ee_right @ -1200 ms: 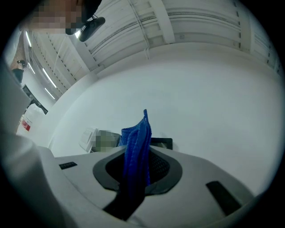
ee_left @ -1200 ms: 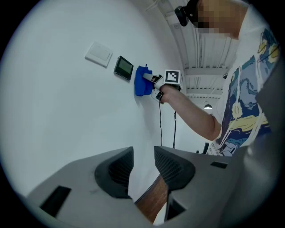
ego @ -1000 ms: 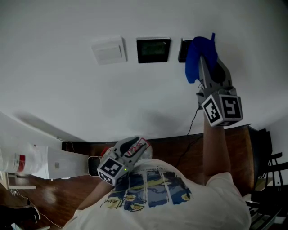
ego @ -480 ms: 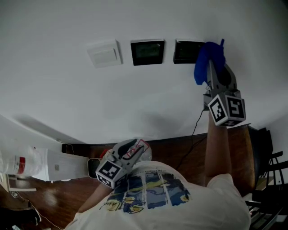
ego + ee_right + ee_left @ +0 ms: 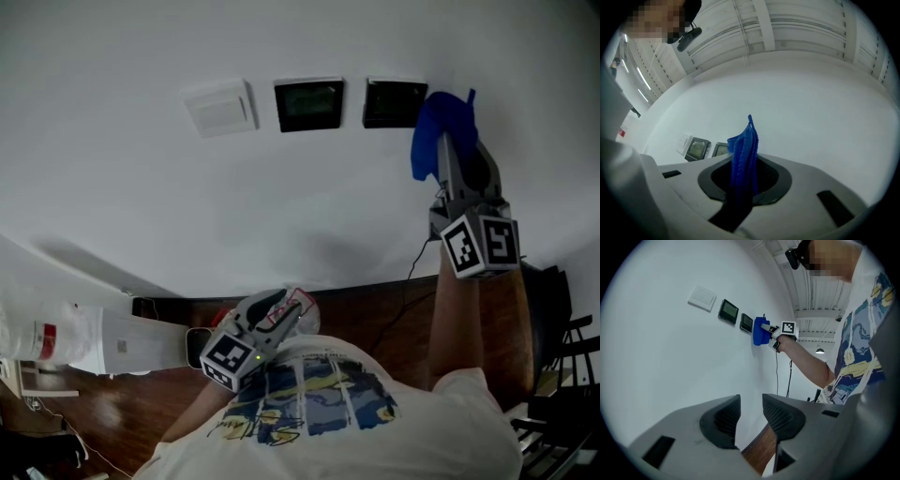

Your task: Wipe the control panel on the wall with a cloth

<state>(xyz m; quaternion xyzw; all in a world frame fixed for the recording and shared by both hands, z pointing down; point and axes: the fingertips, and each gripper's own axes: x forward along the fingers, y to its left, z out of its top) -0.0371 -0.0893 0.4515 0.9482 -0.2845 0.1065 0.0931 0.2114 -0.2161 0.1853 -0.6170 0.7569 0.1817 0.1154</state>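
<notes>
Two dark control panels, the left panel (image 5: 308, 103) and the right panel (image 5: 394, 101), sit on the white wall (image 5: 141, 187) beside a white switch plate (image 5: 220, 108). My right gripper (image 5: 450, 142) is raised to the wall and shut on a blue cloth (image 5: 433, 117), which lies against the wall just right of the right panel. In the right gripper view the cloth (image 5: 744, 150) stands pinched between the jaws. My left gripper (image 5: 274, 314) hangs low by the person's chest; its jaws stand a little apart, holding nothing (image 5: 751, 416).
A dark wooden floor (image 5: 356, 309) runs below the wall. A white unit with a red label (image 5: 56, 342) stands at the lower left. A black cable (image 5: 405, 267) hangs down the wall under the right arm, and dark furniture (image 5: 553, 375) is at the right.
My right gripper has slid the cloth rightwards and slightly down, off the right panel it covered a second ago. The left gripper has stayed put.
</notes>
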